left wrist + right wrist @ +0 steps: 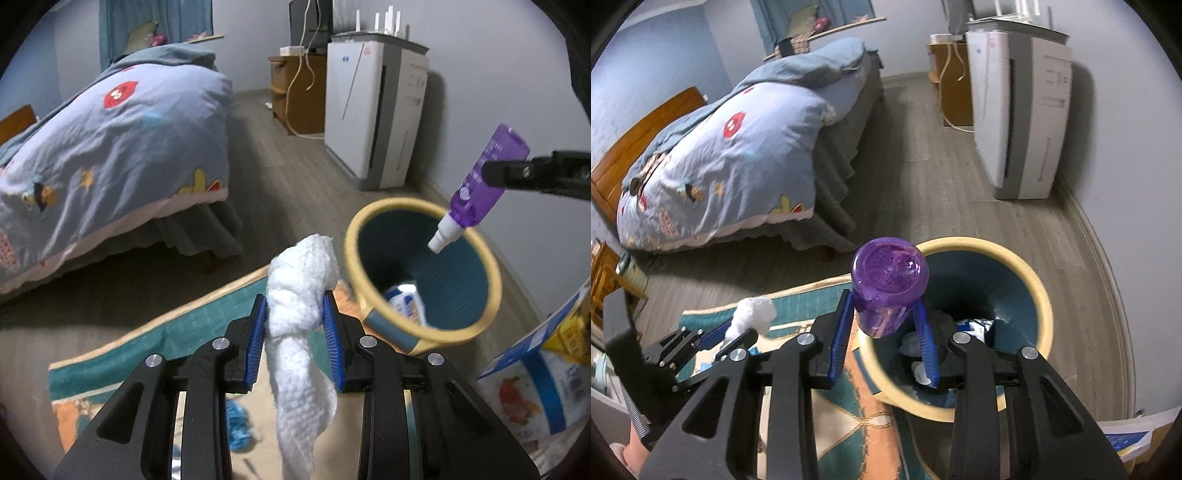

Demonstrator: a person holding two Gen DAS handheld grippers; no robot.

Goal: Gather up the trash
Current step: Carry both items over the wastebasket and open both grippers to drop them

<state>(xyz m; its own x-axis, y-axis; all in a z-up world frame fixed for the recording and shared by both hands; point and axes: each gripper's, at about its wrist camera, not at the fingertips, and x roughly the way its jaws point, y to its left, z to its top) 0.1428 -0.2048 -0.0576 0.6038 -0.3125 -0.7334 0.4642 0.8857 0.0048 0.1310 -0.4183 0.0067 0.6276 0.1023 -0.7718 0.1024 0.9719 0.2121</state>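
Now my left gripper (295,325) clamps one crumpled paper towel (301,280). My right gripper (884,328) clamps one purple spray bottle (888,284) above one yellow-rimmed bin (1043,295); wrappers lie inside.

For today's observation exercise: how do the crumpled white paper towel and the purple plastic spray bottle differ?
The crumpled white paper towel is soft and shapeless; the purple plastic spray bottle is rigid and translucent. The towel hangs beside the yellow-rimmed teal bin; the bottle tilts nozzle-down over it. Both are clamped in gripper fingers.
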